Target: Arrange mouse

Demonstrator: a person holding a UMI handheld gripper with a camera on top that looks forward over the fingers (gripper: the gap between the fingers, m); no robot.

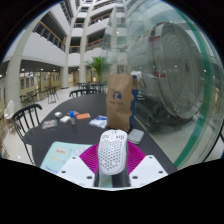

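A white mouse (112, 151) with a honeycomb-perforated shell sits between my gripper's fingers (112, 158), lifted above the dark table (60, 135). Both magenta pads (90, 158) press against its sides, so the gripper is shut on it. The mouse points forward, its nose towards the brown paper bag. Its underside and rear end are hidden by the fingers.
A brown paper bag (121, 98) stands on the table just beyond the mouse. Small items (78, 118) lie further back to the left, and a light sheet (62, 154) lies beside the left finger. Black chairs (22, 118) stand at the left. A glass wall (180, 70) is at the right.
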